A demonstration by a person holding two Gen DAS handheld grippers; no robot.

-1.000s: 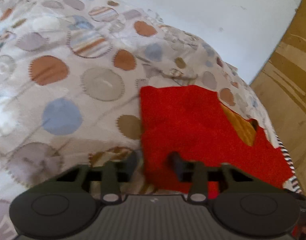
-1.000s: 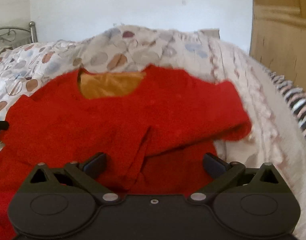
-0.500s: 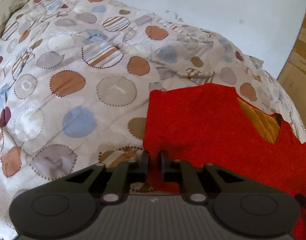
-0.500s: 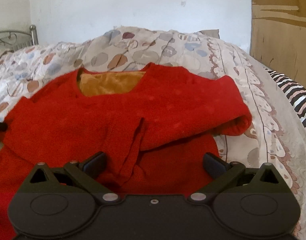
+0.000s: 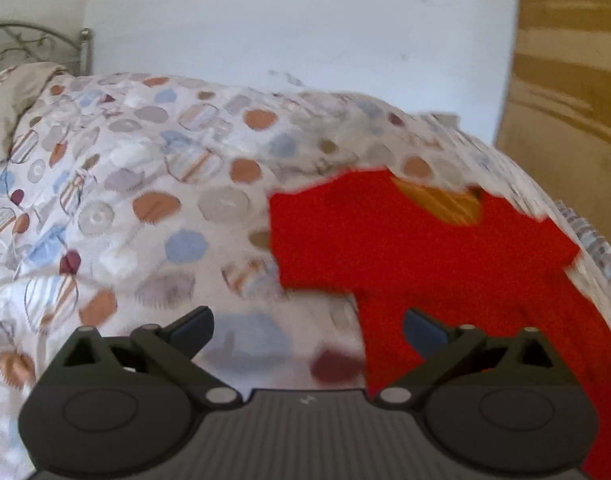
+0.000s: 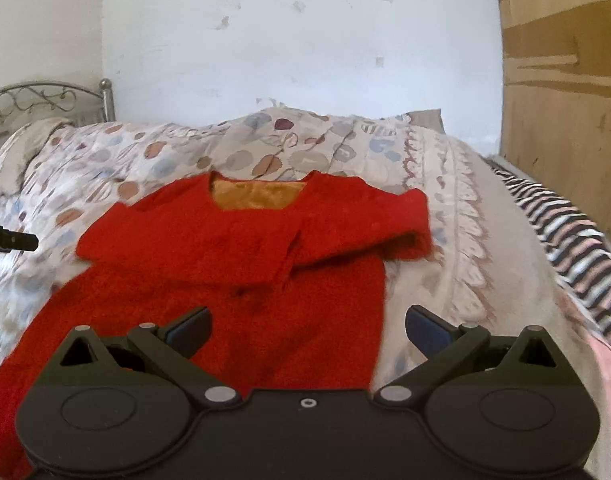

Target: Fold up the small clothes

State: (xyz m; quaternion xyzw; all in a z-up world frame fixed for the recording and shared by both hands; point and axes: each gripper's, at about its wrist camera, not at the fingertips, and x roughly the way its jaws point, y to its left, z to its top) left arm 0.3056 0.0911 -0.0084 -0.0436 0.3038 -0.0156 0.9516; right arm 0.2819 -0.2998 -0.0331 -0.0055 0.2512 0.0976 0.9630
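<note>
A red knit sweater [image 6: 233, 264] with an orange lining at its neck lies flat on the bed, both sleeves folded across its chest. My right gripper [image 6: 307, 328] hangs open above the sweater's lower part, with nothing pinched. My left gripper [image 5: 307, 328] is opening its jaws wide over the quilt just left of the sweater [image 5: 405, 248]. Its right finger [image 5: 423, 330] stands over the red edge, and nothing is held between the pads. The left gripper's tip [image 6: 13, 240] shows at the left border of the right wrist view.
A quilt [image 5: 145, 200] with coloured dots covers the bed. A striped cloth [image 6: 565, 232] runs along the right side, beside a wooden panel [image 6: 565, 100]. A metal headboard [image 6: 45, 100] and a pillow [image 5: 13, 100] stand at the far left, with a white wall behind.
The left gripper, nearly shut at the sweater's left edge before, now stands wide open and drawn back. The right gripper also pulled back, still open. The sweater looks farther away in both views.
</note>
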